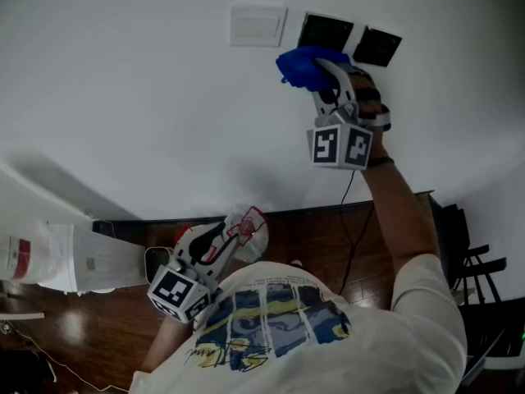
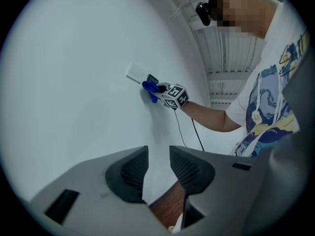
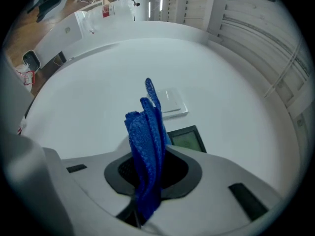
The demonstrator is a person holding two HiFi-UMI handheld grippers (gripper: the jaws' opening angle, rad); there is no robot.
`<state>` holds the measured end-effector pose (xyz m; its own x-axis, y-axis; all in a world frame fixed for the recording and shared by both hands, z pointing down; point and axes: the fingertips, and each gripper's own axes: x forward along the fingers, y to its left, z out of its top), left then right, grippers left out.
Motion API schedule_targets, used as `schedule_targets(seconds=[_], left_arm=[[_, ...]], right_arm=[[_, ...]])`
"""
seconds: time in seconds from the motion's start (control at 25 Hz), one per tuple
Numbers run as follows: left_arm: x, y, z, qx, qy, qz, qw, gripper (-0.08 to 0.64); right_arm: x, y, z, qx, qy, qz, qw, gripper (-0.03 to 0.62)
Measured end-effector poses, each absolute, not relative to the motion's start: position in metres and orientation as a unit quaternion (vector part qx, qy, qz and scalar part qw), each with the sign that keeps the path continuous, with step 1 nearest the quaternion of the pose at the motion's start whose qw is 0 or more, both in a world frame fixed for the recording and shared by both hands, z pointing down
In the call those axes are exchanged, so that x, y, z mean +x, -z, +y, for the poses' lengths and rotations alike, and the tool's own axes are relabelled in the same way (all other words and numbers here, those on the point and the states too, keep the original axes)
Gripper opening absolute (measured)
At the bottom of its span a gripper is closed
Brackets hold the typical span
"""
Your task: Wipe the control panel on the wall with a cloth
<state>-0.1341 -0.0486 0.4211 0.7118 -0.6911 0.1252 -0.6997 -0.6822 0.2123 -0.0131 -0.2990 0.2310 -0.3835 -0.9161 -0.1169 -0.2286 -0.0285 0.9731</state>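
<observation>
— Blue, wasn't it, the cloth (image 3: 147,132)? What had hold of it?
— The right gripper (image 3: 150,173). Its fingers were clamped on the cloth's lower part, and the rest stood up out of them in a folded tongue pointing at the wall (image 1: 123,97).
— And the control panel (image 3: 187,138)?
— Just past the cloth and off to its right in the right gripper view, a dark pane lying flat on the wall. In the head view the bunched cloth sat at the pane's lower left corner. Whether it touched the pane or only the paint beside it, I couldn't tell. I judged the coming stroke would have to run across toward that side.
— Anything next to it?
— A white switch plate (image 1: 257,25) on its left and a second dark panel (image 1: 377,46) on its right, all three in a row along the wall.
— The other hand?
— The left gripper (image 2: 157,167) hung low, well apart from the panel. Its fingers were parted by a narrow gap with nothing between them. The right was plainly the nearer.
— The room?
— A cable (image 1: 351,189) ran down the wall to a dark wooden floor (image 1: 328,236).
</observation>
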Motion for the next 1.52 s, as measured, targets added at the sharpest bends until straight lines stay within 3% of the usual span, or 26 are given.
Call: schedule_targets(seconds=[0.32,0.84,1.12,1.52], left_arm=[[-0.135,-0.424,-0.046,0.917,-0.018,-0.377,0.129,0.112],[-0.123,-0.419,-0.051,0.914,-0.007,-0.388,0.118,0.112],[-0.094,-0.412,-0.048,0.894,-0.020,-0.434,0.109,0.112],[-0.013,-0.372,-0.019,0.879,-0.032,-0.468,0.085,0.112]], right_arm=[[-0.012,-0.285,-0.307,0.441,0.508,-0.659,0.337,0.086],[-0.003,-0.264,-0.208,0.439,0.411,-0.765,0.229,0.086],[0.069,-0.305,-0.140,0.457,0.172,-0.867,0.100,0.086],[0.191,-0.348,-0.046,0.447,0.016,-0.893,0.039,0.086]])
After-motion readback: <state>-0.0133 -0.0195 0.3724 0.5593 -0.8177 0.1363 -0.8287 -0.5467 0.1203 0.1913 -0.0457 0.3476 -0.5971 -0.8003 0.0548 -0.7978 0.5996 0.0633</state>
